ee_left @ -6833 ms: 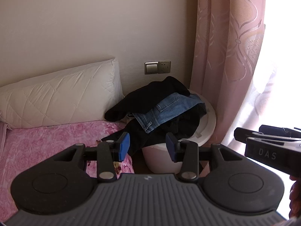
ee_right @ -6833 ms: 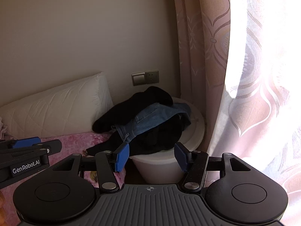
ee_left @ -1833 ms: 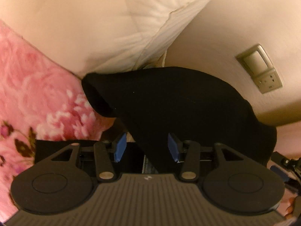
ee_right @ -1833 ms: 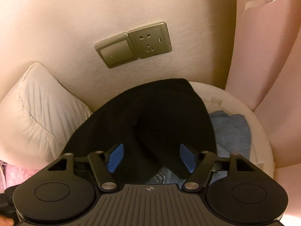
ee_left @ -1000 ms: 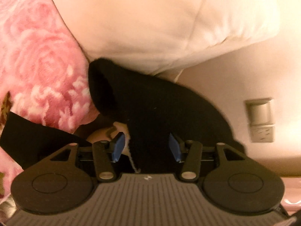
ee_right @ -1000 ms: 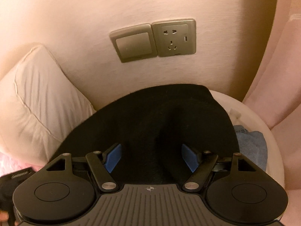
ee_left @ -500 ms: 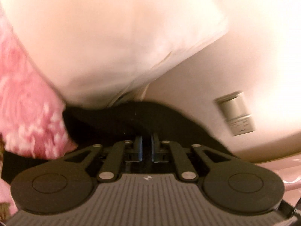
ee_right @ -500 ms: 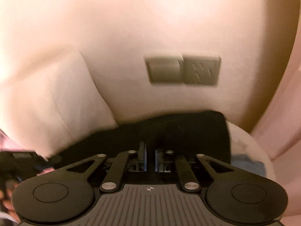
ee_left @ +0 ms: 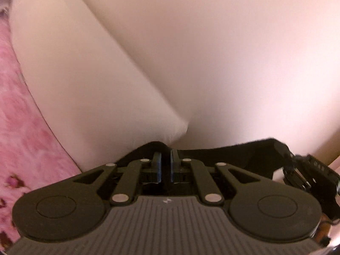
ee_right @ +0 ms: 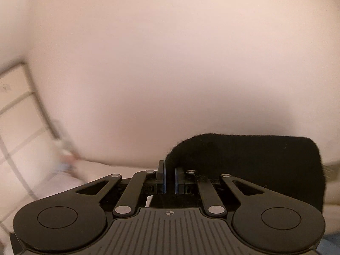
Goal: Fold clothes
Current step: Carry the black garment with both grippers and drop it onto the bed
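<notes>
A black garment (ee_left: 244, 155) stretches from my left gripper (ee_left: 165, 167) to the right, where the right gripper's body (ee_left: 308, 167) shows at the edge. My left gripper is shut on the garment's edge. In the right wrist view my right gripper (ee_right: 169, 178) is shut on the same black garment (ee_right: 255, 165), which hangs to the right of the fingers. Both grippers are lifted and point at the wall. Most of the garment is hidden below the grippers.
A white pillow (ee_left: 74, 85) leans against the cream wall (ee_left: 233, 53), with the pink floral bedspread (ee_left: 19, 123) at the left. In the right wrist view the wall (ee_right: 170, 63) fills the frame, with the quilted pillow (ee_right: 19, 127) at the left.
Both grippers, shut on the black garment since half a second ago, have lifted it up and away. The wall socket, basket and jeans have dropped out of view.
</notes>
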`<state>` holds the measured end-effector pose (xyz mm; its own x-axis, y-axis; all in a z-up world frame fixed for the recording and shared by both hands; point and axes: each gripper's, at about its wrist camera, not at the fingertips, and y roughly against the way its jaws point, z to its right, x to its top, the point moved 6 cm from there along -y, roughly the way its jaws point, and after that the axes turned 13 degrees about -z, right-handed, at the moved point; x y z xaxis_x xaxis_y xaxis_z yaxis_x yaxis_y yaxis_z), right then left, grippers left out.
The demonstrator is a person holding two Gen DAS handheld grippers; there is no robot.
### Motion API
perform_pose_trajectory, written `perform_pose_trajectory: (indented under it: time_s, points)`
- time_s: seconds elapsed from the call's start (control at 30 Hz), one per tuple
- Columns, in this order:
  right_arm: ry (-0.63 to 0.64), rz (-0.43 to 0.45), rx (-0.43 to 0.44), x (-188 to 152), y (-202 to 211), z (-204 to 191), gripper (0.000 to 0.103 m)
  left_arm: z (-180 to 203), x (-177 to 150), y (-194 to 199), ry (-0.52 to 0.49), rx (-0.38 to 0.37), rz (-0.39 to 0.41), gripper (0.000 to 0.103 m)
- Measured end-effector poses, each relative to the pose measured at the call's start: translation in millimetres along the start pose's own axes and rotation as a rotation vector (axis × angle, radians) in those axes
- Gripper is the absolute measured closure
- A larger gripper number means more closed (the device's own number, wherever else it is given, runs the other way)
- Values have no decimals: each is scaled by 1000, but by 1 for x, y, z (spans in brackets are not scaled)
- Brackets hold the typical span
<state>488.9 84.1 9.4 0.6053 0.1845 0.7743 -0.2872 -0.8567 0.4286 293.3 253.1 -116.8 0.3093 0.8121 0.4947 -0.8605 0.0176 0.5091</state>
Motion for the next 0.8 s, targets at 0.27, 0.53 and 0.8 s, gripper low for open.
perform_pose_trajectory:
  time_s: [0.27, 0.53, 0.8]
  points:
    - [110, 17, 332, -6, 0, -168, 97, -21, 11, 214, 5, 58, 359, 98]
    - [146, -145, 710, -81, -7, -369, 97, -43, -29, 472, -10, 347, 712, 98]
    - [365, -560, 922, -210, 0, -584, 85, -92, -113, 670, 254, 824, 757, 96]
